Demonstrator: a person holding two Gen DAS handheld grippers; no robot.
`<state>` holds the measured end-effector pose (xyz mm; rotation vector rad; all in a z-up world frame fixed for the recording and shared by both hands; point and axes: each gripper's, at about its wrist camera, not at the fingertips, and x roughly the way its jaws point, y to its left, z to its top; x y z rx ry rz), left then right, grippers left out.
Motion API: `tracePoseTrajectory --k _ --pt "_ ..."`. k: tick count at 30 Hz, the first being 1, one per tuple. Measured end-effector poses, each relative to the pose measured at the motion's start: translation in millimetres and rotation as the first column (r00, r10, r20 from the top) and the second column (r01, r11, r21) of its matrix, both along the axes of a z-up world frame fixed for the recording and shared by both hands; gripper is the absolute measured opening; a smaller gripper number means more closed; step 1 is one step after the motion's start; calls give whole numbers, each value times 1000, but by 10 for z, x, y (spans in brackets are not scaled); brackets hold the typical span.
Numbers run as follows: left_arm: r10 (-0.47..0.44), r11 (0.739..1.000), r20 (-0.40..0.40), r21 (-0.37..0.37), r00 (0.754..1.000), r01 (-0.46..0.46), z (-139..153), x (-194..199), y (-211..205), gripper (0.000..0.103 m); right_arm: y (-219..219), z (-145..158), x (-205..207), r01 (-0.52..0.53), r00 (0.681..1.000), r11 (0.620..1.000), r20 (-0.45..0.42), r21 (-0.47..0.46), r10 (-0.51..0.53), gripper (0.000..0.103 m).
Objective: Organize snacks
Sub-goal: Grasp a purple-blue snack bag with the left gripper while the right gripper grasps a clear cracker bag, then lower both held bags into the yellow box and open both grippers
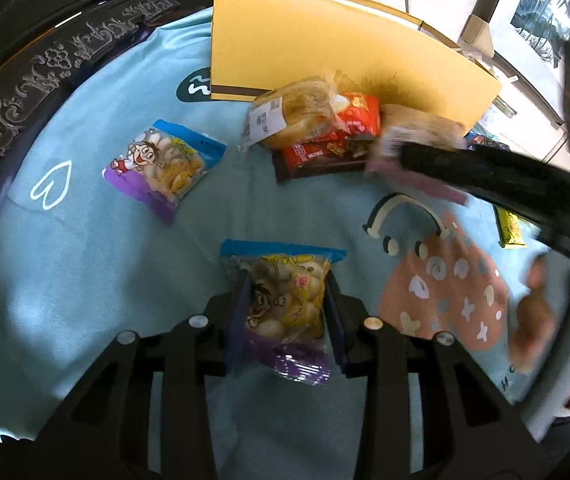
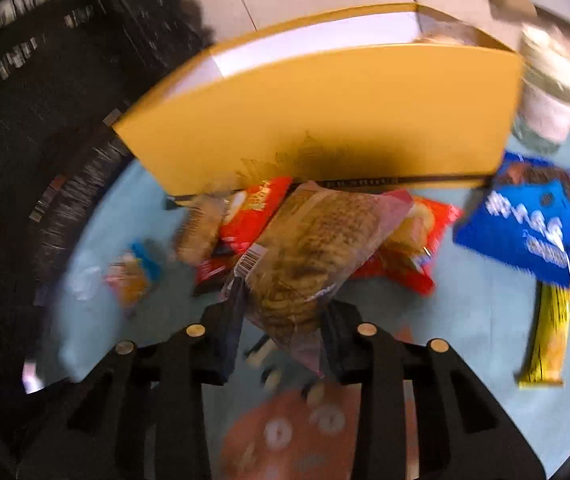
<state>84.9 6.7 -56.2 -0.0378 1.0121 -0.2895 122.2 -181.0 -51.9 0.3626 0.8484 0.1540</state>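
My left gripper (image 1: 287, 300) is shut on a small clear snack bag with a cartoon boy and blue top (image 1: 285, 300), held above the blue cloth. A matching bag (image 1: 165, 164) lies to the left. My right gripper (image 2: 281, 312) is shut on a clear bag of brown waffle biscuits (image 2: 313, 256), lifted in front of the yellow box (image 2: 325, 120). In the left wrist view the right gripper (image 1: 485, 176) crosses at the right with that bag (image 1: 417, 140). A bread packet (image 1: 297, 116) and red packets (image 1: 325, 148) lie by the box (image 1: 325, 48).
A blue cookie bag (image 2: 521, 224), a yellow bar (image 2: 547, 336) and red packets (image 2: 405, 256) lie on the blue cloth (image 1: 85, 260). Dark carved furniture (image 1: 45, 60) edges the left. A bottle (image 2: 549, 92) stands right of the box.
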Motion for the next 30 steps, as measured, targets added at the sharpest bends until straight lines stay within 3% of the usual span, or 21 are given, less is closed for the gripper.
tracePoseTrajectory --k 6,8,12,13,17,19,23,30 --pt "-14 1000 0 -13 1000 14 -46 -14 0 47 -388 158 -501 14 997 994 74 105 -21 36" --pt "-15 1000 3 -13 1000 15 -67 -6 -28 61 -459 146 -591 31 996 994 82 103 -40 36" --pt "-3 998 16 64 1000 2 -142 27 -107 71 -461 118 -697 33 996 994 81 105 -42 36" --pt "-4 997 29 79 1000 1 -157 31 -121 70 -462 118 -713 32 996 995 83 99 -41 36" --pt "-19 993 48 118 999 13 -107 -19 -146 39 -485 149 -810 28 995 994 97 102 -38 36" --pt "-38 992 80 126 996 28 53 -108 -175 25 -500 191 -846 28 993 995 112 98 -39 36" --pt "-79 991 152 116 985 61 409 -229 -237 24 -497 302 -933 17 989 996 146 90 -29 36" --pt "-83 995 178 70 980 72 726 -155 -317 24 -480 492 -978 6 983 999 185 50 -15 36"
